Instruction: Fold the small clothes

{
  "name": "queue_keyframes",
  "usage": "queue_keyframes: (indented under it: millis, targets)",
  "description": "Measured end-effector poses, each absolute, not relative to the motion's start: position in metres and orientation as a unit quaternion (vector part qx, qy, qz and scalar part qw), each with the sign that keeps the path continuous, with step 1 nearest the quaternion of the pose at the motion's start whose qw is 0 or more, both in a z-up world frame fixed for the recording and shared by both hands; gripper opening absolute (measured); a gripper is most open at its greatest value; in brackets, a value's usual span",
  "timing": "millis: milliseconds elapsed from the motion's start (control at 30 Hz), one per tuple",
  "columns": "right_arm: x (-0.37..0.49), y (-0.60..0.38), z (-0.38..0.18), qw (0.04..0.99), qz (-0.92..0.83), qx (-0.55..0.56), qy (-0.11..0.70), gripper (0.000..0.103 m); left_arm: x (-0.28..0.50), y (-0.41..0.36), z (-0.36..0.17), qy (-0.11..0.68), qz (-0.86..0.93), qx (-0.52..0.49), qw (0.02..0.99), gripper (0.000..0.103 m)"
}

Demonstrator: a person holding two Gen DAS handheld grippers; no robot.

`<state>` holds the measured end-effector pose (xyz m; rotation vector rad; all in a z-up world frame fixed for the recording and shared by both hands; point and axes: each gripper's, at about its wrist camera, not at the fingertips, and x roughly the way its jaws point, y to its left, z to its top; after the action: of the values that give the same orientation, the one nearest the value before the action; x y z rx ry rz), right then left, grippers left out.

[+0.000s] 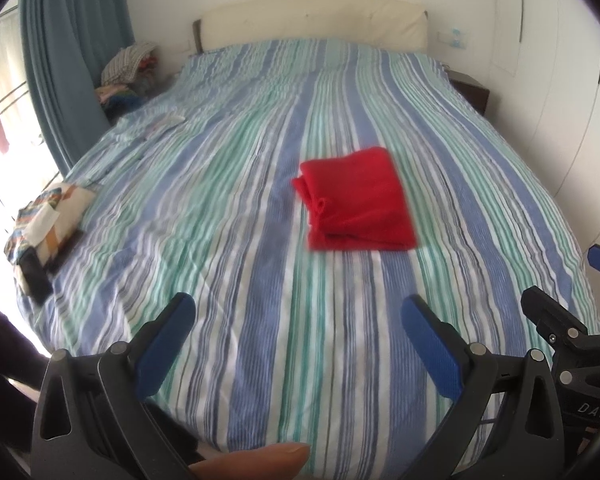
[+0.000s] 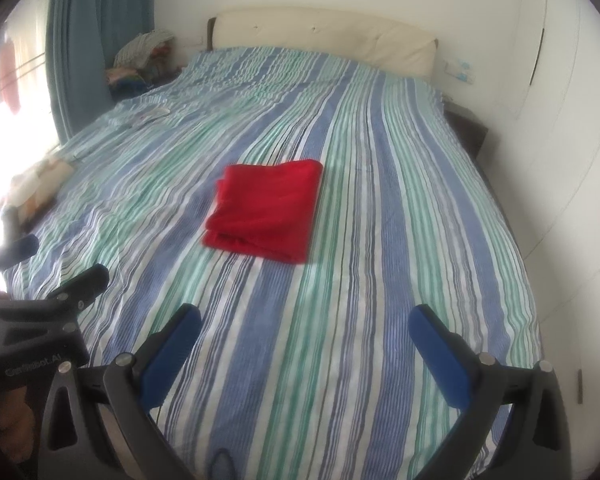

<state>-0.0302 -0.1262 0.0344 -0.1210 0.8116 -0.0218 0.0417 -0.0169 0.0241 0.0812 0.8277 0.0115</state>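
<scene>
My left gripper (image 1: 298, 320) is released: its two blue pads stand wide apart above the striped bedspread (image 1: 260, 280), gripping nothing. My right gripper (image 2: 304, 330) is released likewise, pads spread and clear of the cloth. Each gripper shows only partly in the other's view, cut off at the frame edge.

The red garment (image 1: 356, 200) lies folded into a rough rectangle near the middle of the bed, well ahead of both grippers and touching neither. Layered edges show along its near and left sides; its type cannot be determined, and motion blur softens its outline in both views.

A fingertip (image 1: 256, 460) enters at the bottom edge of the left view; the rest of the hand is hidden.

At the left bed edge lies a patterned stack (image 1: 48, 220), partly washed out by window glare. A pile of fabrics (image 1: 130, 68) sits beside the blue curtain (image 1: 68, 40), its contents indistinct. A cream headboard (image 1: 312, 20) closes the far end.
</scene>
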Motion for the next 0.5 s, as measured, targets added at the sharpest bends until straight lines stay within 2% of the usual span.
queue_keyframes:
  millis: [500]
  targets:
    - [-0.029,-0.127,0.047,0.921,0.006,-0.04,0.388,0.102,0.043,-0.019,0.028,0.395,0.015,0.04,0.918,0.102]
